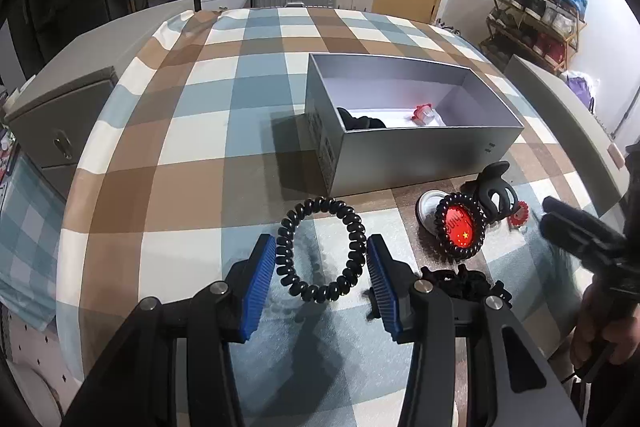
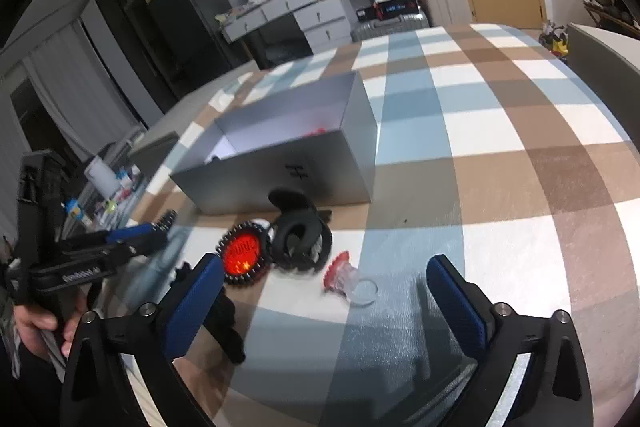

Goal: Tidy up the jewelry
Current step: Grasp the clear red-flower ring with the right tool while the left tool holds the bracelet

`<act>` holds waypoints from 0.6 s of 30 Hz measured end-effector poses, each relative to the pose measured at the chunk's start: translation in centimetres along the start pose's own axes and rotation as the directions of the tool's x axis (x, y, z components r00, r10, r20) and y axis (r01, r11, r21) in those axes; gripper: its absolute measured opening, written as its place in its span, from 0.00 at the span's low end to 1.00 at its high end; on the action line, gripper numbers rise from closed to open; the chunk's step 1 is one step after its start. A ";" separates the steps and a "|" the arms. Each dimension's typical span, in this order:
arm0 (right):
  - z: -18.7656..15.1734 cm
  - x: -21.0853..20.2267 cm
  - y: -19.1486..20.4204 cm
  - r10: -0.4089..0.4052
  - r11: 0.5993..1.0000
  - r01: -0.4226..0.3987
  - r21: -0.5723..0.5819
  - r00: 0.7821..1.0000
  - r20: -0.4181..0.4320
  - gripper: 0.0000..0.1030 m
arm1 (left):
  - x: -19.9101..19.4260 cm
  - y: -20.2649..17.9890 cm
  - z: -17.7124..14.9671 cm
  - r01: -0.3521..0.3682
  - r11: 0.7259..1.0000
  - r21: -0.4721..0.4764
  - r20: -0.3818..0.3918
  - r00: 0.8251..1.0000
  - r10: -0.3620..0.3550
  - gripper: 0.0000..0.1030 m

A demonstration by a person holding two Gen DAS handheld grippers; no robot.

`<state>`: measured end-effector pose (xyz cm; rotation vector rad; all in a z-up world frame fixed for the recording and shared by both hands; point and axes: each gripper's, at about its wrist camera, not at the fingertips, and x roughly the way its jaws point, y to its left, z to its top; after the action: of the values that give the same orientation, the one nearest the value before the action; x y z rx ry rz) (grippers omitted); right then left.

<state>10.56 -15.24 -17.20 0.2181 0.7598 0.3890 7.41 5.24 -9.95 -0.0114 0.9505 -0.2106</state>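
A black spiral hair tie sits between the blue pads of my left gripper, which is shut on its two sides just above the checked cloth. The right wrist view shows that gripper at the left with a bit of coil sticking out. My right gripper stands wide open over a red and clear trinket without touching it. An open grey box behind holds a black item and a red and clear piece.
In front of the box lie a red badge ringed by a second black coil, a black claw clip and a black lacy piece. A grey cabinet stands left of the table. Drawers and suitcases line the far wall.
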 end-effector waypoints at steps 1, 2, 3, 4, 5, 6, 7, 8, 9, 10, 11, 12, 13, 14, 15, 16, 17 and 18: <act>-0.1 0.1 0.0 -0.002 1.000 0.002 -0.002 1.000 -0.004 0.93 | 0.0 0.1 0.0 0.002 1.000 -0.001 0.000 1.000 -0.002 0.40; -0.2 0.1 0.0 -0.001 1.000 0.001 -0.003 1.000 -0.004 0.90 | 0.1 0.1 -0.1 0.005 1.000 -0.002 -0.001 1.000 -0.005 0.40; -0.3 0.1 0.0 -0.002 1.000 0.002 -0.004 1.000 -0.007 0.88 | 0.1 0.1 -0.2 0.006 1.000 -0.002 -0.003 1.000 -0.007 0.40; -0.4 0.1 0.0 -0.004 1.000 0.004 -0.006 1.000 -0.010 0.84 | 0.1 0.2 -0.2 0.008 1.000 -0.004 -0.005 1.000 -0.008 0.40; -0.5 0.2 0.1 -0.007 1.000 0.007 -0.009 1.000 -0.013 0.81 | 0.1 0.3 -0.3 0.009 1.000 -0.005 -0.005 1.000 -0.010 0.40; -0.6 0.2 0.1 -0.011 1.000 0.011 -0.013 1.000 -0.017 0.76 | 0.2 0.4 -0.3 0.010 1.000 -0.006 -0.005 1.000 -0.010 0.40; -0.6 0.3 0.1 -0.018 1.000 0.017 -0.015 1.000 -0.021 0.74 | 0.2 0.5 -0.3 0.009 1.000 -0.006 -0.004 1.000 -0.009 0.40; -0.6 0.4 0.1 -0.025 1.000 0.025 -0.016 0.999 -0.026 0.73 | 0.2 0.5 -0.3 0.007 1.000 -0.007 -0.005 1.000 -0.007 0.40; -0.7 0.4 0.1 -0.032 0.999 0.031 -0.019 0.999 -0.024 0.72 | 0.2 0.6 -0.4 0.007 1.000 -0.009 -0.005 1.000 -0.007 0.40; -0.7 0.4 0.1 -0.035 0.999 0.034 -0.021 0.999 -0.021 0.68 | 0.2 0.7 -0.4 0.009 1.000 -0.011 -0.006 1.000 -0.009 0.40; -0.7 0.4 0.1 -0.034 0.999 0.033 -0.018 0.999 -0.022 0.64 | 0.1 0.7 -0.5 0.009 1.000 -0.012 -0.007 1.000 -0.009 0.40; -0.8 0.4 0.0 -0.033 0.999 0.033 -0.014 0.999 -0.024 0.63 | 0.1 0.8 -0.5 0.008 1.000 -0.012 -0.007 1.000 -0.008 0.40; -0.8 0.4 0.0 -0.038 0.999 0.038 -0.014 0.999 -0.022 0.58 | 0.1 0.8 -0.5 0.008 1.000 -0.013 -0.005 1.000 -0.008 0.40; -0.8 0.3 0.1 -0.048 0.999 0.048 -0.020 0.999 -0.023 0.51 | 0.0 0.8 -0.5 0.008 1.000 -0.013 -0.005 1.000 -0.009 0.40; -0.8 0.4 0.1 -0.057 0.998 0.056 -0.028 0.998 -0.028 0.48 | -0.1 0.8 -0.5 0.009 1.000 -0.012 -0.002 1.000 -0.009 0.40; -0.8 0.4 0.2 -0.067 0.997 0.066 -0.037 0.997 -0.029 0.44 | -0.2 0.8 -0.5 0.008 1.000 -0.012 0.000 1.000 -0.008 0.40; -0.8 0.5 0.3 -0.080 0.996 0.078 -0.052 0.996 -0.032 0.38 | -0.3 0.7 -0.5 0.007 1.000 -0.010 0.003 1.000 -0.007 0.40; -0.8 0.6 0.5 -0.104 0.992 0.101 -0.080 0.994 -0.034 0.35 | -0.4 0.6 -0.5 0.008 1.000 -0.009 0.005 1.000 -0.008 0.40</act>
<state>10.23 -14.45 -17.98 0.0977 0.7886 0.3259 6.88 5.98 -10.01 -0.0235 0.9468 -0.2136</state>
